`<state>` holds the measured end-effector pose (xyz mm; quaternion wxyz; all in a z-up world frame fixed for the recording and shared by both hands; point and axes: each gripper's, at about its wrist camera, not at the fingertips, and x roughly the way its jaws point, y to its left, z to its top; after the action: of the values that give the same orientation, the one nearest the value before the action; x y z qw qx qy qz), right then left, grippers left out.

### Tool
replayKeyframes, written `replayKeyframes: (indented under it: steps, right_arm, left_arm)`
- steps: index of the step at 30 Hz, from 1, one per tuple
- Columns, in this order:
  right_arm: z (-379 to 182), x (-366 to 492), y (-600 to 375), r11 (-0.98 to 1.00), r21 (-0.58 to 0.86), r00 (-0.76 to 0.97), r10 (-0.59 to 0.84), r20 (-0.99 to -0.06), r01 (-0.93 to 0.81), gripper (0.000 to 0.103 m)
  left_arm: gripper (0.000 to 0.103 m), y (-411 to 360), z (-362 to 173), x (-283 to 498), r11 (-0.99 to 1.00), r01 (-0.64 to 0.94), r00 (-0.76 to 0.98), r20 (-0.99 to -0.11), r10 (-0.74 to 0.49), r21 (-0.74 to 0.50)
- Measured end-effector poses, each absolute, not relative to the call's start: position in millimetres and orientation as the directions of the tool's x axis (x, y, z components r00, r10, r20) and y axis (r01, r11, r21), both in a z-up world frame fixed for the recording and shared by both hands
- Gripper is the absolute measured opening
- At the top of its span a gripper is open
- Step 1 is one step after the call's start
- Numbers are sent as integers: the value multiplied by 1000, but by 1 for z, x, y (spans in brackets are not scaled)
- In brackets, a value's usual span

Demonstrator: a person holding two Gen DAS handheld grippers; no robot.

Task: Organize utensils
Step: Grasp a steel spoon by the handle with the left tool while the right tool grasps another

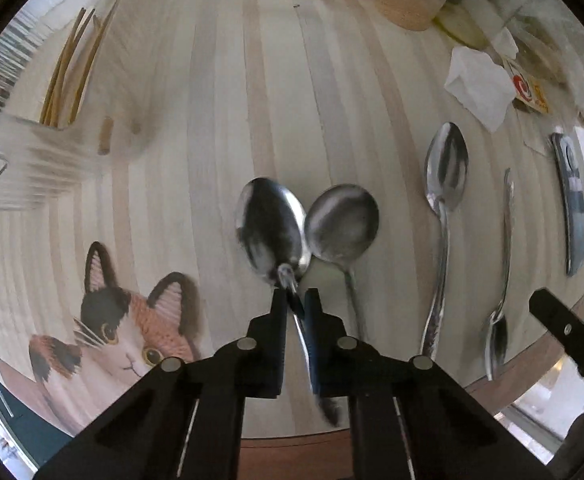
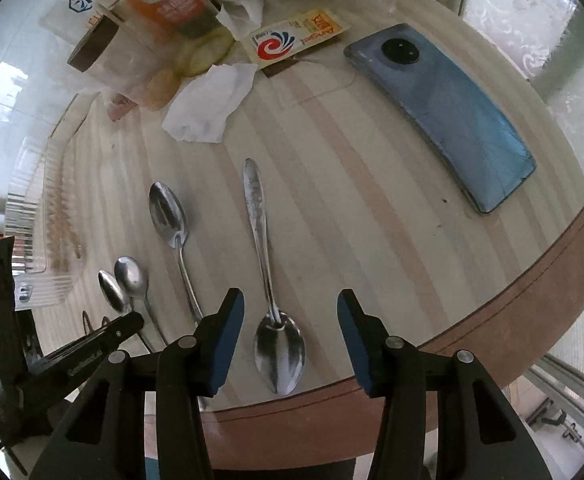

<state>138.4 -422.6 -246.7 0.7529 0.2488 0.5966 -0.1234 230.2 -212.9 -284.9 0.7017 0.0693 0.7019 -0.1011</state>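
I am clamping the left gripper (image 1: 295, 300) on the neck of a spoon (image 1: 269, 228) at the centre of the frame, its bowl overlapping a second spoon (image 1: 342, 226) lying on the table (image 1: 211, 80). The right gripper (image 2: 289, 334) is hanging apart over the spoon (image 2: 279, 354) at lower centre. Because I am pinching such a thin, slick neck, the spoon risks swivelling or slipping before reaching the glass jar (image 1: 23, 160) at left.
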Motion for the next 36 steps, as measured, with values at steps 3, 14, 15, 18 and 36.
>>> replayKeyframes:
  steps: [3, 14, 15, 18, 36]
  right_arm:
    - [-249, 142, -420, 857, 211, 245, 104, -964, 470, 51]
    - [-263, 184, -358, 923, 193, 249, 112, -962, 334, 51]
    - [-266, 190, -352, 931, 169, 245, 90, -965, 324, 51]
    - [-269, 203, -338, 953, 97, 247, 24, -969, 288, 36]
    - [-281, 137, -302, 977, -80, 134, -108, -985, 196, 7]
  left_arm:
    - [4, -199, -285, 225, 969, 245, 8, -1000, -19, -17]
    - [4, -99, -288, 208, 994, 108, -11, -1000, -14, -15]
    - [4, -93, -288, 207, 995, 95, -12, -1000, -27, -28]
    - [4, -84, -289, 206, 995, 78, -15, -998, -66, -67]
    - [10, -45, -286, 223, 990, 112, -19, -997, -80, -82]
